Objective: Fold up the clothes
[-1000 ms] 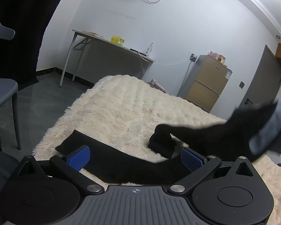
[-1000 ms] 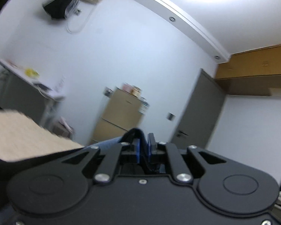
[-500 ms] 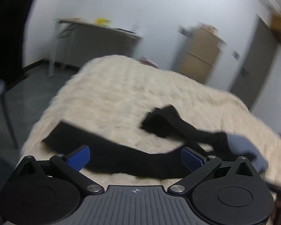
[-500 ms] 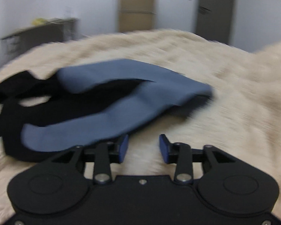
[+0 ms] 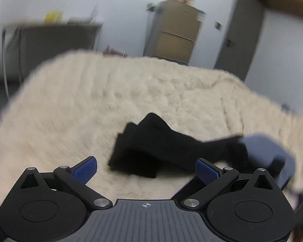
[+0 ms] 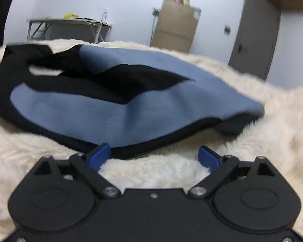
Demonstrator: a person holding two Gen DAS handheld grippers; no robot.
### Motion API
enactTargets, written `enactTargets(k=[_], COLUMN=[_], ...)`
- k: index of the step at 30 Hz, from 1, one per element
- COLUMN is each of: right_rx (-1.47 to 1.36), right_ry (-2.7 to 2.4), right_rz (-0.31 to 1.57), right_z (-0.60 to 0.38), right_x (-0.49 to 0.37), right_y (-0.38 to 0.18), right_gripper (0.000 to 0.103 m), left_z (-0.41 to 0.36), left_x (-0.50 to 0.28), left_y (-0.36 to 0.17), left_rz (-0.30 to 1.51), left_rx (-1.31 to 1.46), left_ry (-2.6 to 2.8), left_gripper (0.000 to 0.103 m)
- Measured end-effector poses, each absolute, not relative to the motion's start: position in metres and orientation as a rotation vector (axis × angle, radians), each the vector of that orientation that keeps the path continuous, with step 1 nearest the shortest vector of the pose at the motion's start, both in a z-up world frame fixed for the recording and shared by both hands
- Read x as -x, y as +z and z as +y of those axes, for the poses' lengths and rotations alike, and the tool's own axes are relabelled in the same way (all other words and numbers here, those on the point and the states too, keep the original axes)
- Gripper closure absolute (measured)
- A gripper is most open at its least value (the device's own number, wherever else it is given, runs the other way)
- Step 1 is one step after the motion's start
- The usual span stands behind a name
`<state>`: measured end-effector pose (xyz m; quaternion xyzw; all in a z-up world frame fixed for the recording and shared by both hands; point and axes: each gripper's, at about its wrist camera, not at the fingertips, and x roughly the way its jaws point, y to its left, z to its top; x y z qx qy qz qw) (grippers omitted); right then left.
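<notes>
Cream shaggy blanket (image 5: 131, 104); grey table (image 6: 70, 23), tan cabinet (image 6: 176, 30), grey door (image 6: 254, 34) behind.

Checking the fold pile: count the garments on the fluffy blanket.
1: a black-and-blue garment lies on the cream blanket, just ahead of the open right gripper. Its black end shows in the left view. Others may be hidden.

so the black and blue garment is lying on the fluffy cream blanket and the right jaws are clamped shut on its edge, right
Not quite. The garment does lie on the cream blanket, but the right gripper has just been opening: the right wrist view shows its jaws wide apart, with only blanket between them.
</notes>
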<state>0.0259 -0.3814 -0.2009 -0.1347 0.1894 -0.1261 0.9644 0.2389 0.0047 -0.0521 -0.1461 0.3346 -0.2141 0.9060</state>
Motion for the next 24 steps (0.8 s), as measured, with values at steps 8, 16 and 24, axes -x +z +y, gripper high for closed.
enactTargets(k=[8, 16, 24], right_rx=[0.329, 0.383, 0.408], right_ry=[-0.264, -0.283, -0.295], right_rz=[0.394, 0.400, 0.398], right_z=[-0.371, -0.359, -0.356], right_x=[-0.023, -0.028, -0.026], right_y=[-0.207, -0.211, -0.214], right_gripper=[0.009, 0.009, 0.009], left_z=[-0.008, -0.005, -0.033], left_x=[-0.262, -0.281, -0.307], left_y=[-0.091, -0.121, -0.110], left_rz=[0.687, 0.722, 0.740], left_rx=[0.357, 0.443, 0.390], left_ry=[-0.316, -0.376, -0.450], left_gripper=[0.000, 0.000, 0.094])
